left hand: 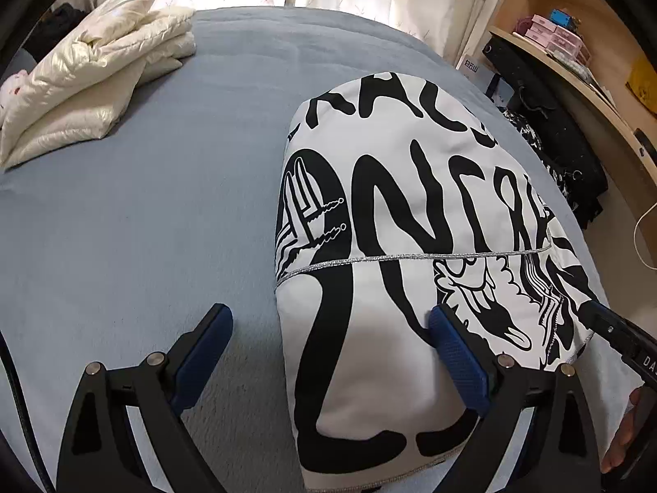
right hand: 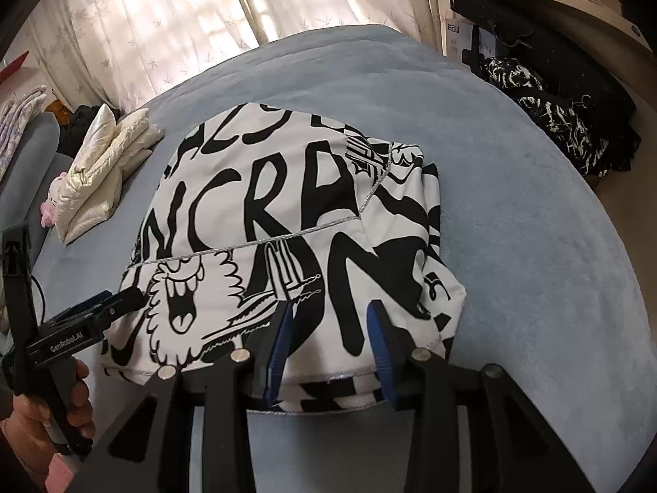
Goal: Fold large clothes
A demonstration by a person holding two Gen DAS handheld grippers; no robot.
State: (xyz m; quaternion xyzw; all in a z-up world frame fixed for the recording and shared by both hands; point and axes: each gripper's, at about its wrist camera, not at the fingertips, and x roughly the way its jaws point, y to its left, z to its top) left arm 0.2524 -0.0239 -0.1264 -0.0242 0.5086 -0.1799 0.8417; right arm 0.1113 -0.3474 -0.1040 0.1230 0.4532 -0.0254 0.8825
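A white garment with bold black lettering and cartoon print point(left hand: 410, 213) lies folded into a compact block on the grey-blue bed; it also shows in the right wrist view point(right hand: 295, 222). My left gripper point(left hand: 328, 328) is open, its jaws wide apart over the garment's near left edge. It also shows in the right wrist view point(right hand: 123, 300) at the garment's left corner. My right gripper point(right hand: 328, 320) is open, its blue pads a hand's width apart just above the garment's near edge. Its tip shows in the left wrist view point(left hand: 595, 312).
A folded cream puffer jacket point(left hand: 94, 78) lies at the bed's far left, also in the right wrist view point(right hand: 102, 176). A black-and-white patterned garment point(right hand: 550, 115) hangs at the right by a wooden shelf point(left hand: 575, 57). Curtains point(right hand: 164, 20) hang behind the bed point(left hand: 143, 226).
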